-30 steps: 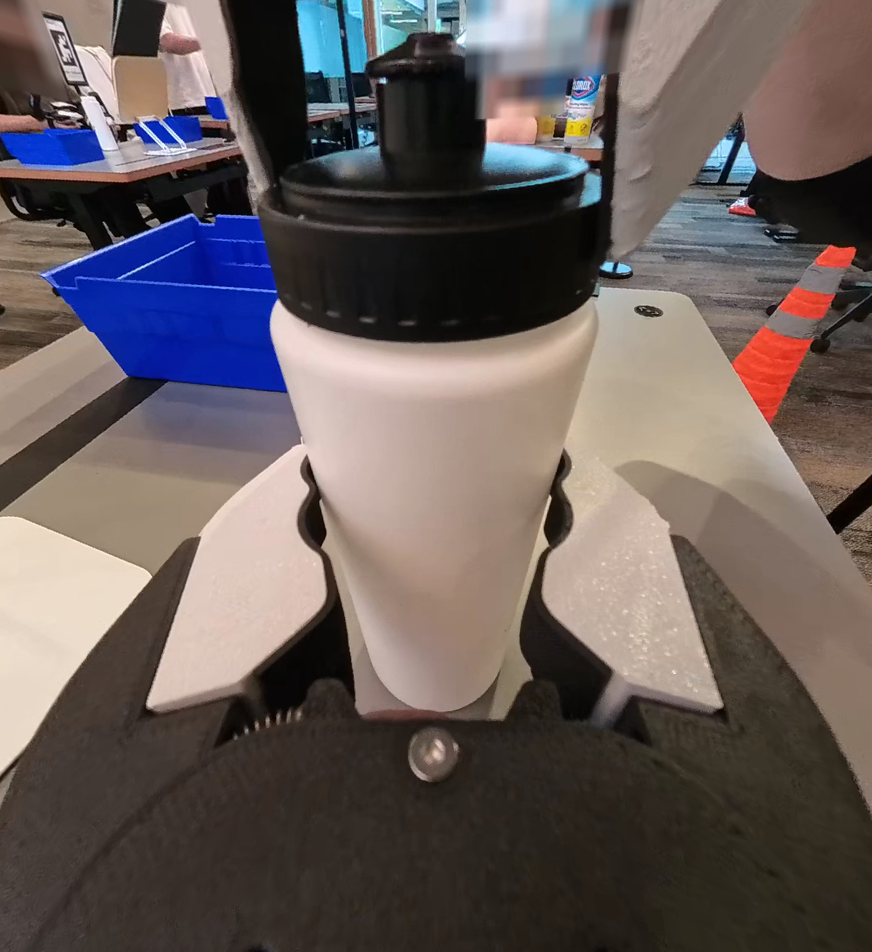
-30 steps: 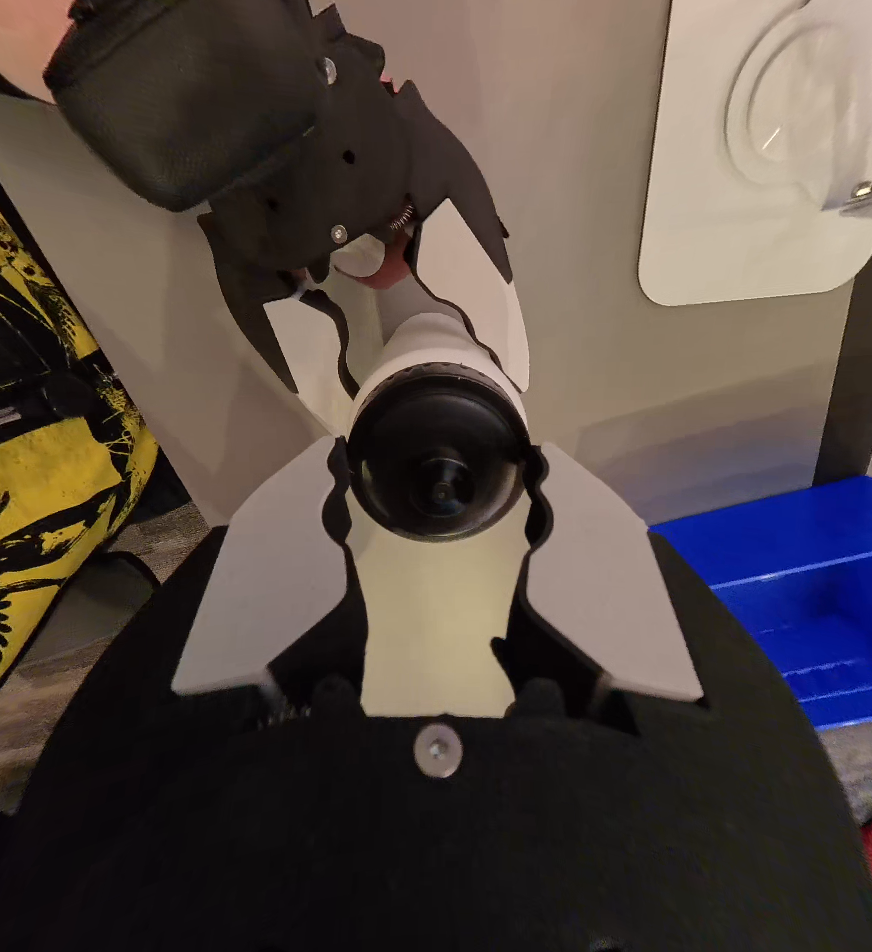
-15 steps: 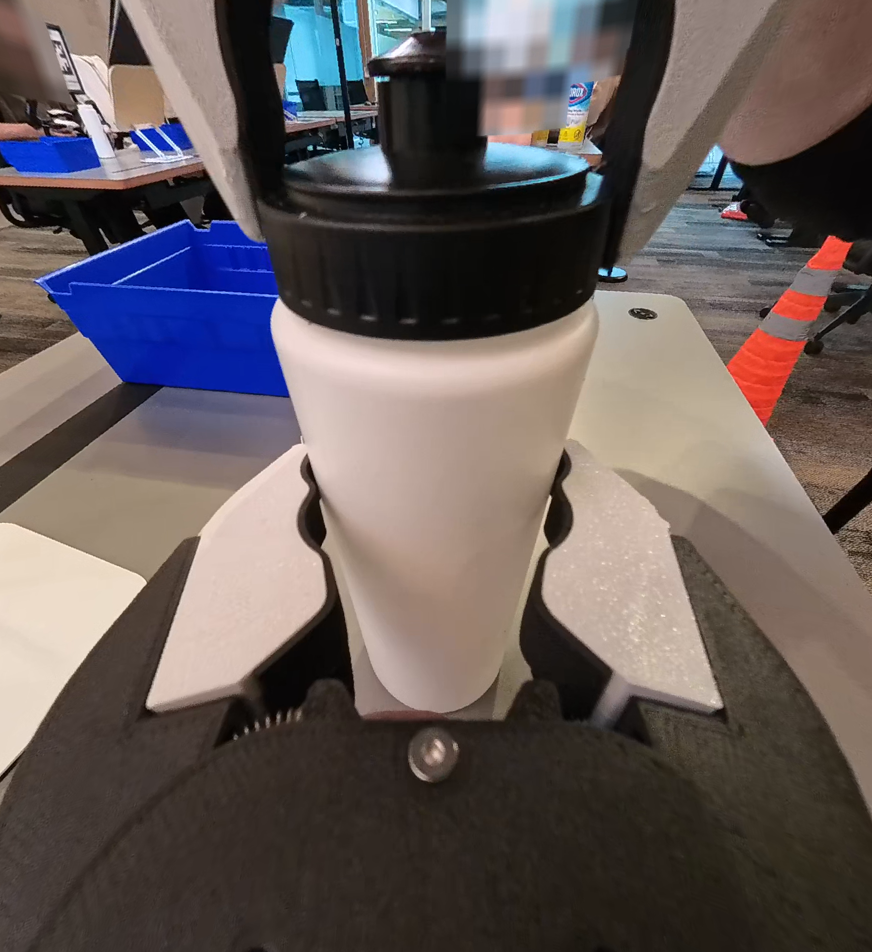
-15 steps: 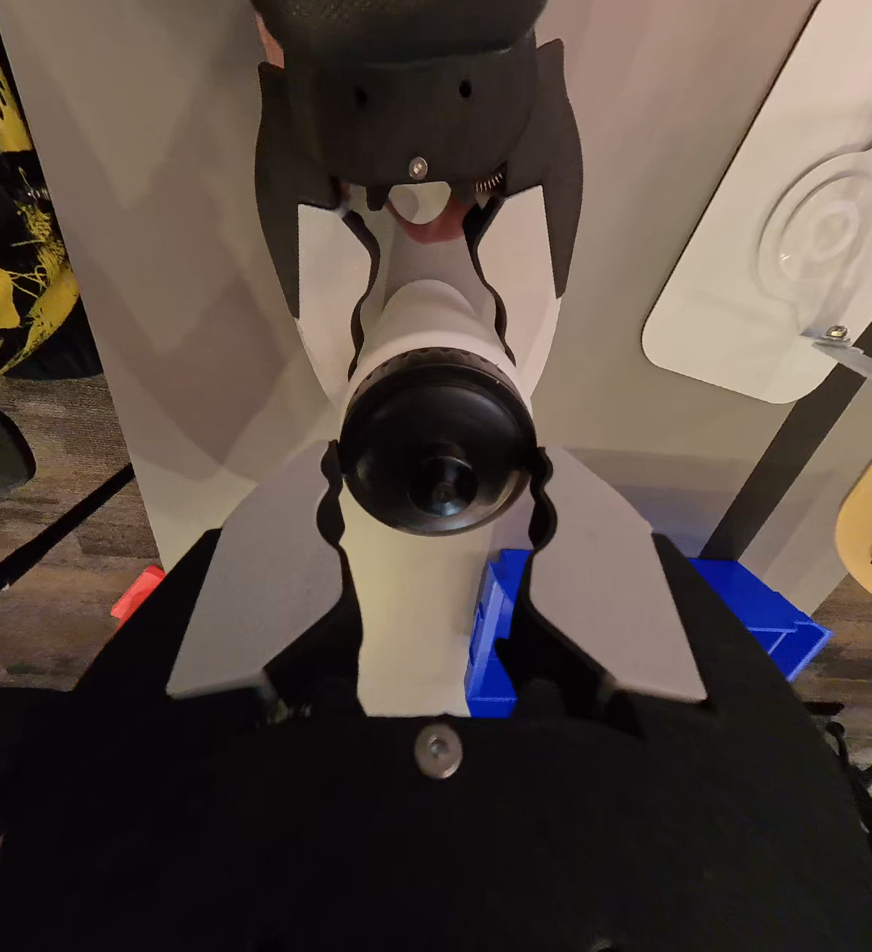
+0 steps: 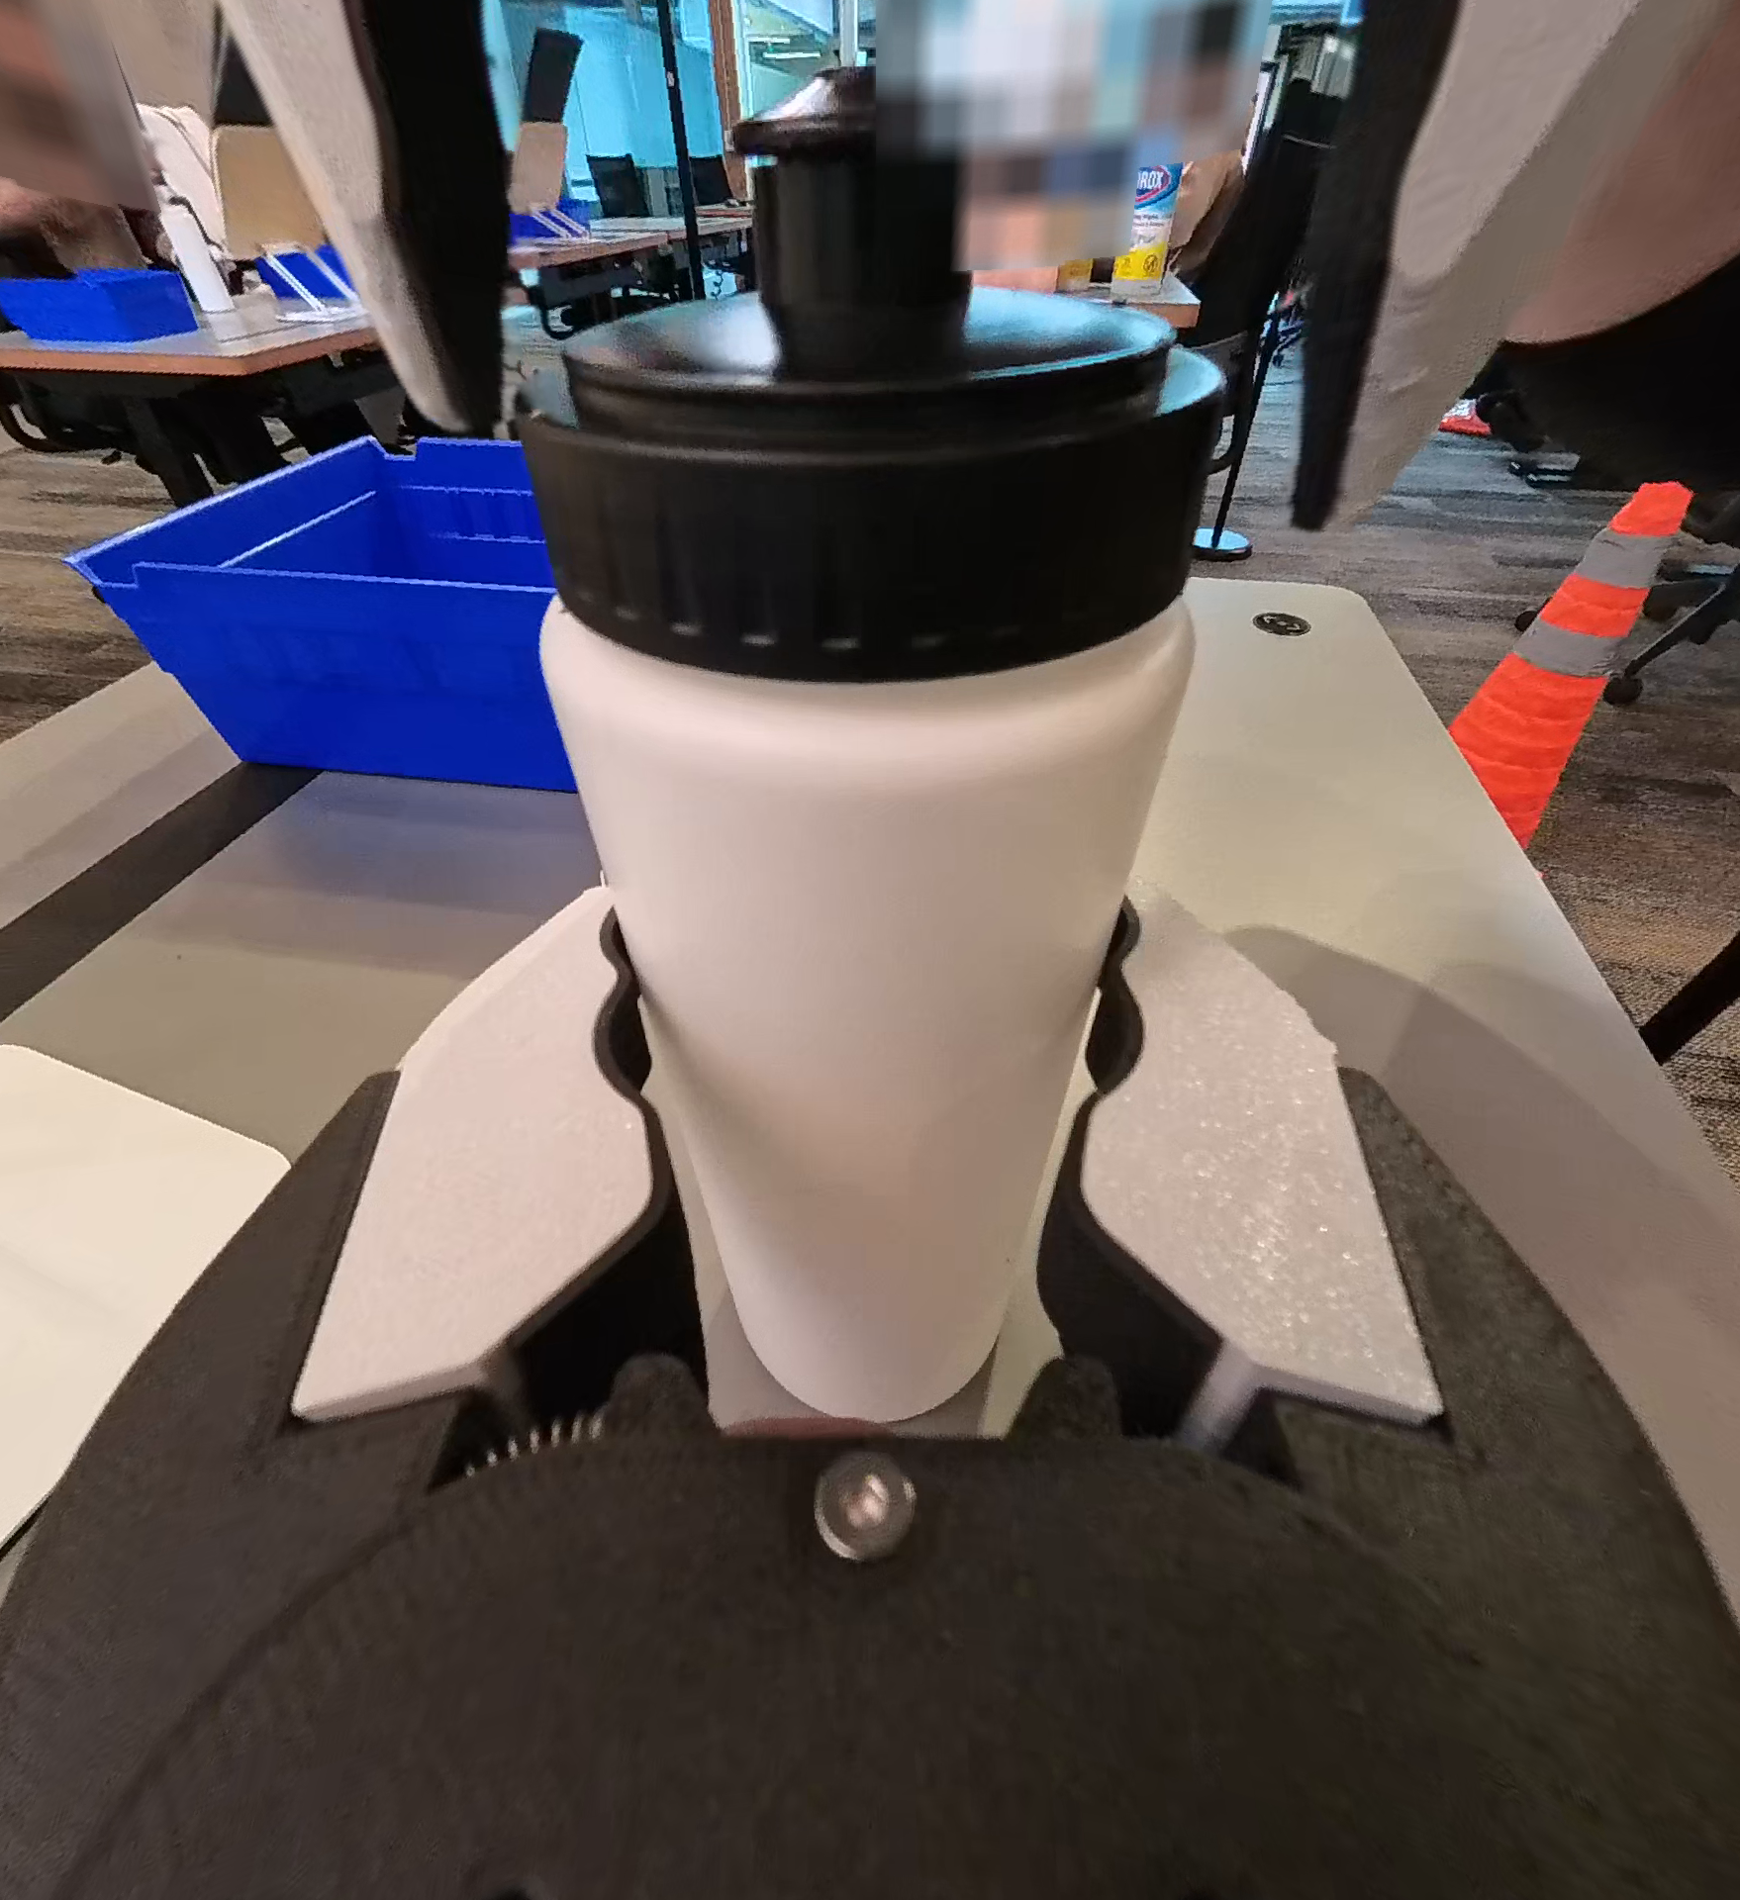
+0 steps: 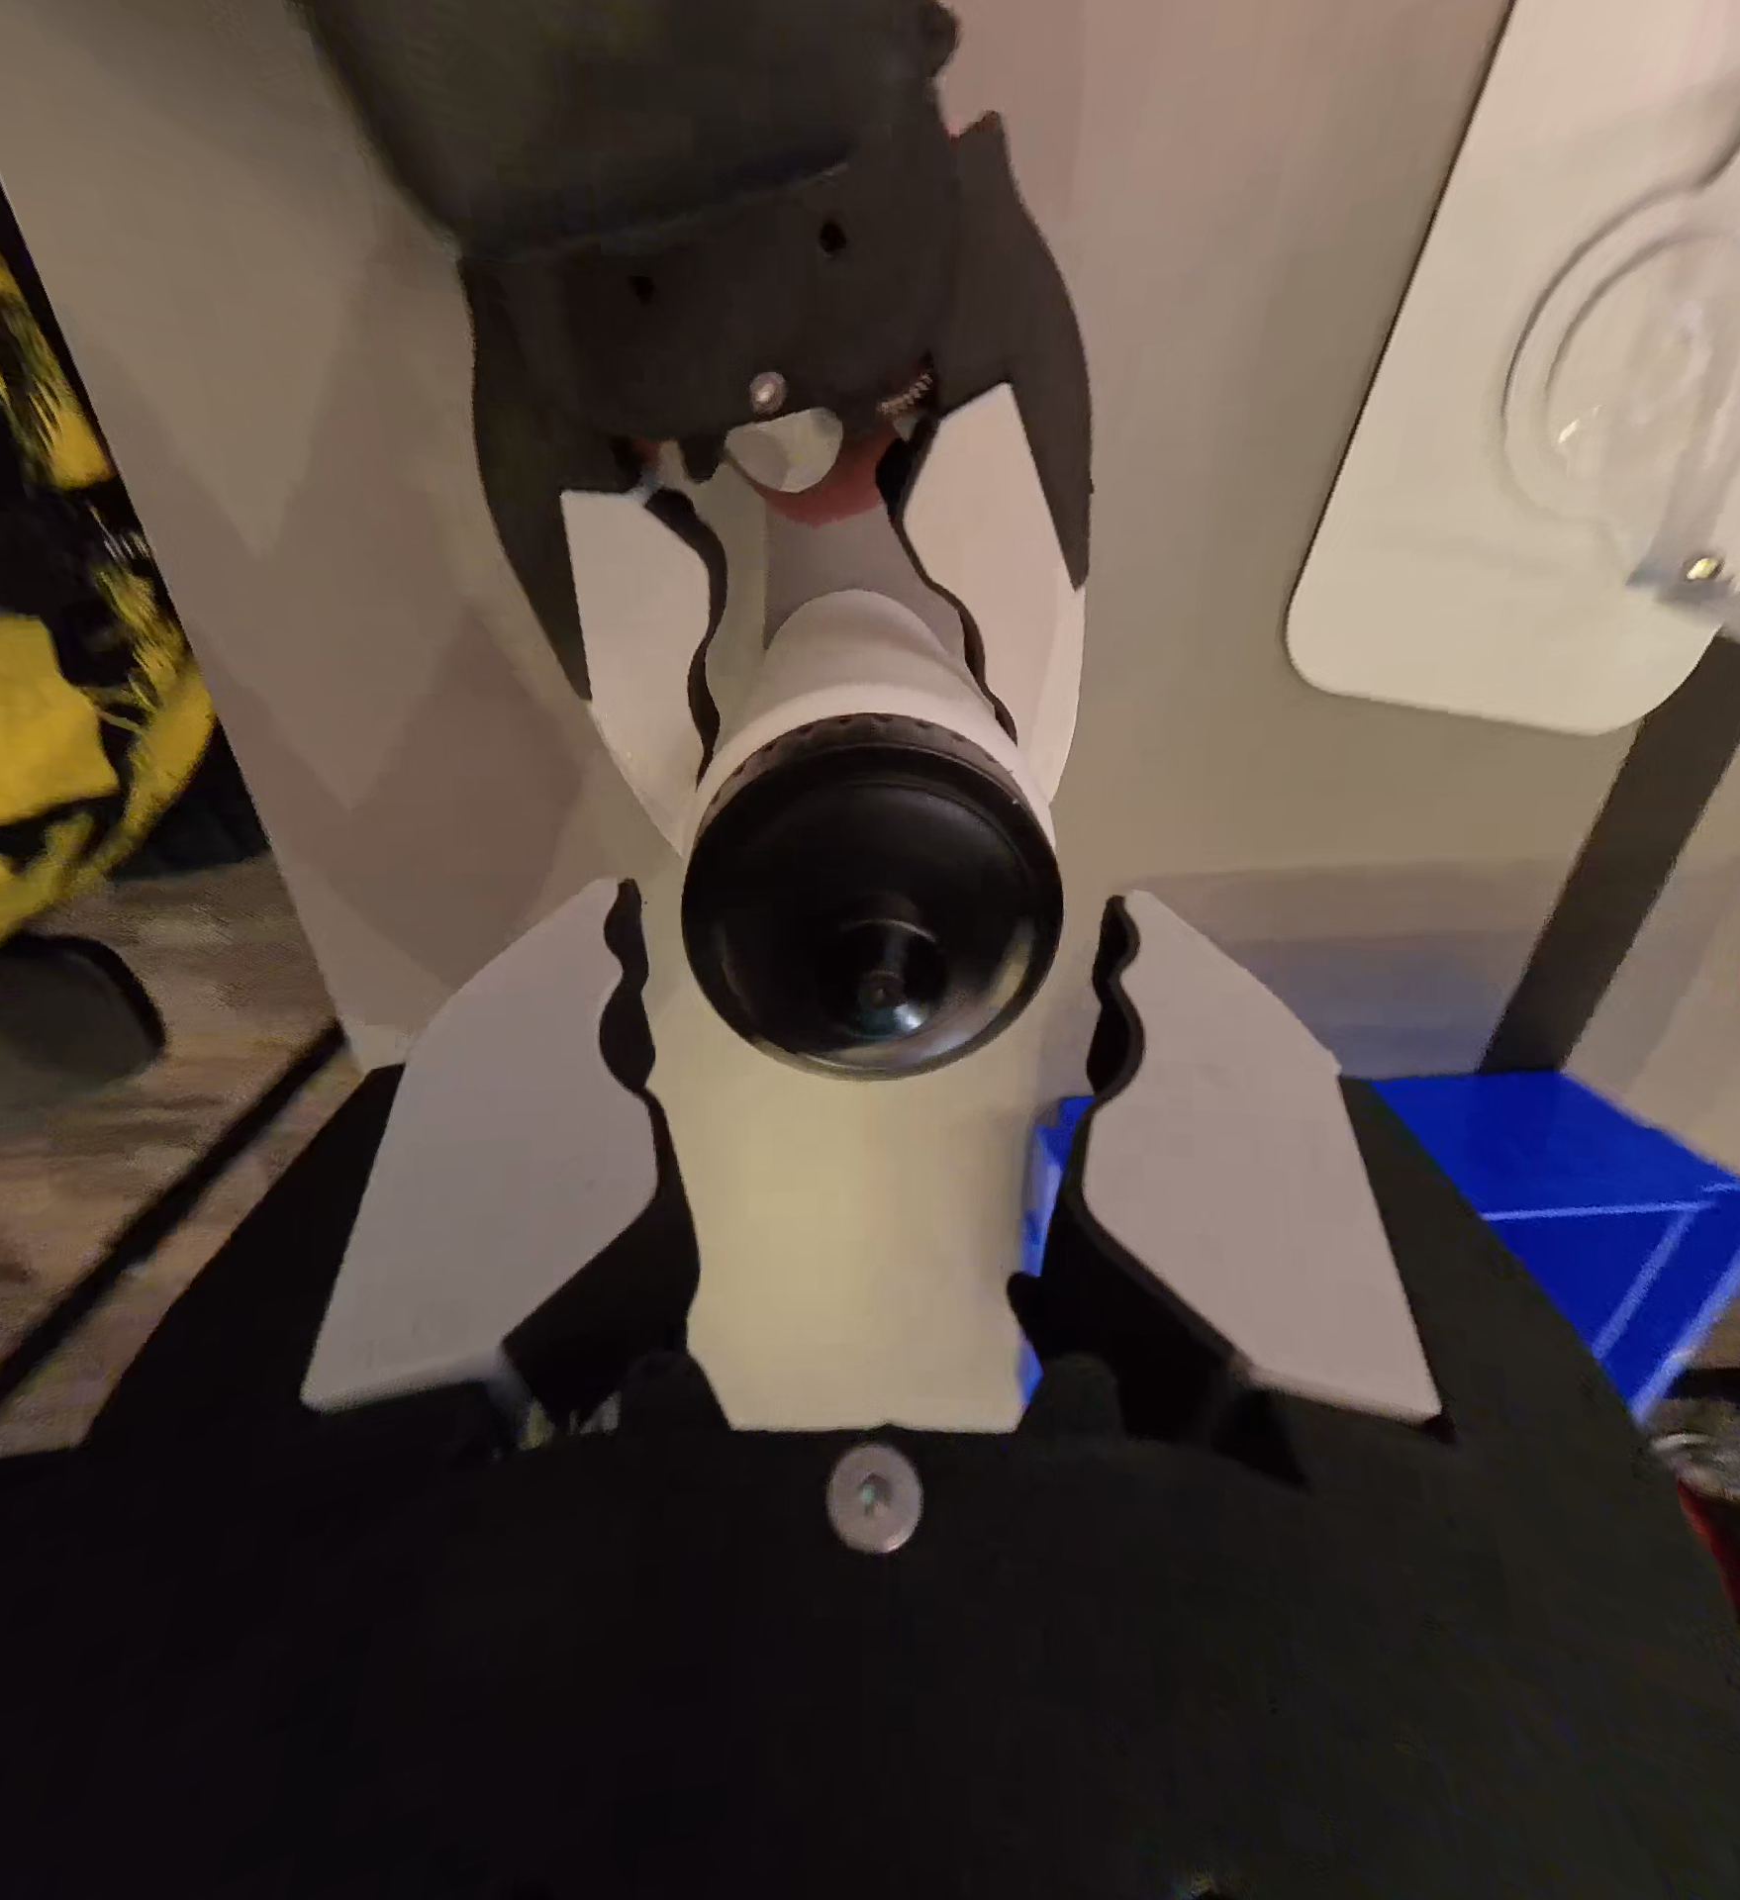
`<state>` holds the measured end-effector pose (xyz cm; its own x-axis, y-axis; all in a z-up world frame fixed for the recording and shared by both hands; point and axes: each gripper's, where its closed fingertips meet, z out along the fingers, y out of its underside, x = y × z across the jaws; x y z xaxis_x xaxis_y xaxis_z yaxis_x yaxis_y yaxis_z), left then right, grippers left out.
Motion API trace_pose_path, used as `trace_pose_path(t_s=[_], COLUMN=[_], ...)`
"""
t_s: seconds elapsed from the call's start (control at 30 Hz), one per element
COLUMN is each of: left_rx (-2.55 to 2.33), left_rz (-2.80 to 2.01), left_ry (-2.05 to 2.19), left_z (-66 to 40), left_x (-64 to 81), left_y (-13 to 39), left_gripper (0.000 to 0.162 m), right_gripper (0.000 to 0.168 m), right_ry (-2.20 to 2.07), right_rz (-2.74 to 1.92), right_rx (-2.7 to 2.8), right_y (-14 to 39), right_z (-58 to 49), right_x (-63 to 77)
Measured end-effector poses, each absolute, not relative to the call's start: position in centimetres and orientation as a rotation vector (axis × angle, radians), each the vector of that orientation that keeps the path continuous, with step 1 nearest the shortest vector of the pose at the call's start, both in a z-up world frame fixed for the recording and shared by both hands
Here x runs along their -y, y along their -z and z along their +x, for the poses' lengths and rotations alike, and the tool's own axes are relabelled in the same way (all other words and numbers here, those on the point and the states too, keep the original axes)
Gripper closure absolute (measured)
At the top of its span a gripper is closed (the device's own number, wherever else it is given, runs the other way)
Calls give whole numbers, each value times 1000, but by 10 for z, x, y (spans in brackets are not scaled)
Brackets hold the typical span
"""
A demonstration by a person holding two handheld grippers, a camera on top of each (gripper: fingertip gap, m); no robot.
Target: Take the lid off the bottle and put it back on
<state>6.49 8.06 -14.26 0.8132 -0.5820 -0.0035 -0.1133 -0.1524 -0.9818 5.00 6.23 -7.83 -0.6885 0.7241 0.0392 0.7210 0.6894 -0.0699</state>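
Bottle [image 5: 866,987]: white body, upright above the pale grey table [image 5: 1298,781], clamped low down between the fingers of the left gripper [image 5: 864,987]; I cannot tell whether its base touches the tabletop.
Left gripper: jaws closed in on the bottle's lower half, wavy black inner edges pressed to both sides of the white wall; from above in the right wrist view it shows reaching in from the far side [image 6: 835,617].
Lid [image 5: 866,494]: black, ribbed round its rim, with a spout standing in the middle; it sits on the bottle's neck, and in the left wrist view its left edge looks slightly raised and out of line with the ribbed ring.
Right gripper [image 6: 871,987]: pointing straight down over the top, jaws parted wider than the lid, with a clear gap on each side of the rim; nothing held. In the left wrist view its fingers [image 5: 1359,308] hang on either side of the spout, clear of the lid.
White board [image 5: 43,1275]: flat on the table at the bottle's left, apart from it.
Blue bin [image 5: 331,637]: on the table beyond the bottle, to the left.
Orange cone [image 5: 1565,658]: on the carpet off the table's right edge.
Far tables [image 5: 177,350]: more blue bins on them, well apart from all this.
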Motion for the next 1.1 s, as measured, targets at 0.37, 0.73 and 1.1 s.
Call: trace_pose_path(t_s=[0.37,0.73,1.1], left_rx=[-545,-548,-549], left_rz=[-1699,-1693,-1692], left_ry=[453,452,454], left_z=[65,67,67], left_x=[-81,-81,-81], left_y=[142,142,142], left_gripper=[77,77,77], right_gripper=[99,81,96], right_ry=[-117,-155,-84], right_rz=[-1324,-1258,-1026], right_rx=[2773,2795,2899], right_y=[79,76,82], right_z=[45,47,54], right_x=[-59,-57,-62])
